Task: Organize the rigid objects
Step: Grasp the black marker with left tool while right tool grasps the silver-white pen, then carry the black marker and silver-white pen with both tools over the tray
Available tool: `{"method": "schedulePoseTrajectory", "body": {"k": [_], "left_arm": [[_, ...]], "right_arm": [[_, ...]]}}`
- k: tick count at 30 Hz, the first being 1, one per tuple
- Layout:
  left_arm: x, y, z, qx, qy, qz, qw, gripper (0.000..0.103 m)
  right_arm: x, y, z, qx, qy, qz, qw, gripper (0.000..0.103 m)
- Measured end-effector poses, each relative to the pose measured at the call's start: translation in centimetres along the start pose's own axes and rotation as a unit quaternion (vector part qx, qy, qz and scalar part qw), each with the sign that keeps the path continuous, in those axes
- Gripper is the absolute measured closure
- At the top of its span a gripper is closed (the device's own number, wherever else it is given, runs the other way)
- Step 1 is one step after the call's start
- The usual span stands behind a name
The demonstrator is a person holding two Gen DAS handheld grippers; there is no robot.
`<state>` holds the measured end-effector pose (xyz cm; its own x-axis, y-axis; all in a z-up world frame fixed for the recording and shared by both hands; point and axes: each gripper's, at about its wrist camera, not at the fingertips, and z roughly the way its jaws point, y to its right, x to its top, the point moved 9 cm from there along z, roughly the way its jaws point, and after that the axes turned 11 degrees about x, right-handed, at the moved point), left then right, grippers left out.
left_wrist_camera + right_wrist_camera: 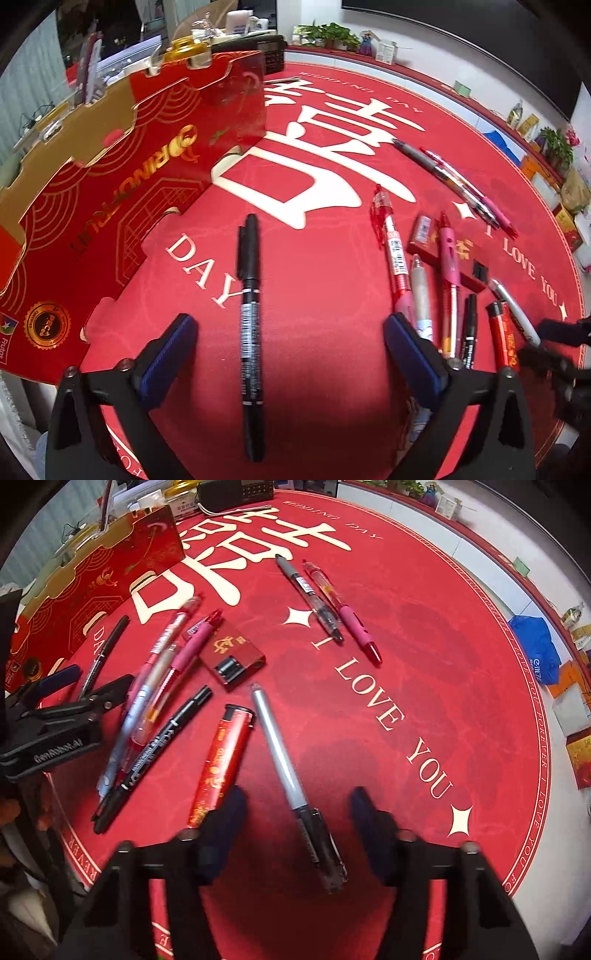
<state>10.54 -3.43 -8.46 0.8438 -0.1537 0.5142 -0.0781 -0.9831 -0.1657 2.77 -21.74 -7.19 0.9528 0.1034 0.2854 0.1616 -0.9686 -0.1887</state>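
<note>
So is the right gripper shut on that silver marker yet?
Not yet. The silver marker lies flat on the mat between the right gripper pads, with red mat showing on both sides of it.

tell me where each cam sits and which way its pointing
Left wrist: on the left gripper, looking steeply down the fingers at a black marker between open jaws, red box beyond.
Right wrist: on the right gripper, looking steeply down at a silver pen between its jaws, pads not touching it.
Shared: the red mat, red lighter, and the pen cluster; each view also catches the other gripper.
</note>
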Motion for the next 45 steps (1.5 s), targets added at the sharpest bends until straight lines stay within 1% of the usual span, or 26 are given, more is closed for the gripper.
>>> {"method": "schedulePoseTrajectory", "body": {"k": [1, 2, 3, 4, 5, 6, 9, 11, 14, 20, 23, 26, 29, 35, 39, 43, 45], "left_arm": [[0.0, 0.3, -0.2, -0.005, 0.001, 0.007, 1.0000, 0.013], [0.0, 0.7, -0.5, -0.011, 0.000, 0.016, 0.9998, 0.023], [0.1, 1.2, -0.8, -0.018, 0.000, 0.027, 0.9995, 0.035], [0.1, 1.4, -1.0, -0.022, 0.000, 0.033, 0.9992, 0.045], [0.1, 1.6, -1.3, -0.025, 0.001, 0.038, 0.9989, 0.071], [0.1, 1.6, -1.4, -0.030, -0.002, 0.043, 0.9986, 0.093], [-0.3, 1.3, -1.6, -0.060, -0.019, 0.040, 0.9972, 0.094], [-0.6, 0.9, -2.0, -0.065, -0.023, 0.035, 0.9970, 0.094], [-0.8, 0.5, -3.0, -0.061, -0.010, 0.037, 0.9974, 0.094], [-1.0, 0.2, -5.2, -0.051, 0.020, 0.047, 0.9974, 0.094], [-1.1, 0.4, -7.0, -0.045, 0.045, 0.060, 0.9962, 0.094], [-1.1, 0.5, -8.4, -0.049, 0.061, 0.066, 0.9947, 0.094], [-1.4, 0.4, -9.7, -0.057, 0.071, 0.066, 0.9937, 0.094], [-1.6, -0.5, -11.3, -0.050, 0.095, 0.066, 0.9921, 0.094], [-1.4, -1.3, -12.4, -0.048, 0.109, 0.061, 0.9911, 0.094], [-1.3, -2.0, -13.5, -0.039, 0.127, 0.060, 0.9893, 0.094], [-1.2, -2.3, -13.9, -0.040, 0.132, 0.059, 0.9887, 0.094]], "right_arm": [[0.0, 0.1, -0.1, -0.001, -0.002, 0.007, 1.000, 0.085], [-0.1, 0.1, -0.1, -0.002, -0.005, 0.012, 1.000, 0.090], [-0.2, 0.2, -0.1, -0.004, -0.006, 0.019, 1.000, 0.090], [-0.3, 0.3, -0.2, -0.009, -0.006, 0.026, 1.000, 0.090], [-0.4, 0.4, -0.3, -0.014, -0.003, 0.034, 0.999, 0.091], [-0.6, 0.4, -0.4, -0.017, 0.001, 0.041, 0.999, 0.091], [-1.2, 0.2, -1.0, -0.014, 0.022, 0.063, 0.998, 0.091], [-1.6, 0.2, -1.9, -0.010, 0.041, 0.080, 0.996, 0.091], [-2.3, -0.1, -3.2, 0.004, 0.067, 0.105, 0.992, 0.091], [-3.5, -1.0, -5.0, 0.015, 0.102, 0.133, 0.986, 0.091], [-4.1, -1.2, -6.1, 0.022, 0.123, 0.152, 0.981, 0.091], [-4.2, -1.9, -6.6, 0.034, 0.129, 0.160, 0.978, 0.091], [-4.6, -2.7, -7.3, 0.036, 0.140, 0.164, 0.976, 0.091], [-5.1, -4.3, -7.9, 0.041, 0.154, 0.169, 0.973, 0.091], [-5.2, -4.8, -8.3, 0.044, 0.169, 0.180, 0.968, 0.091], [-4.7, -5.6, -9.1, 0.034, 0.183, 0.170, 0.968, 0.091], [-4.5, -6.0, -9.3, 0.036, 0.186, 0.167, 0.968, 0.091]]}}
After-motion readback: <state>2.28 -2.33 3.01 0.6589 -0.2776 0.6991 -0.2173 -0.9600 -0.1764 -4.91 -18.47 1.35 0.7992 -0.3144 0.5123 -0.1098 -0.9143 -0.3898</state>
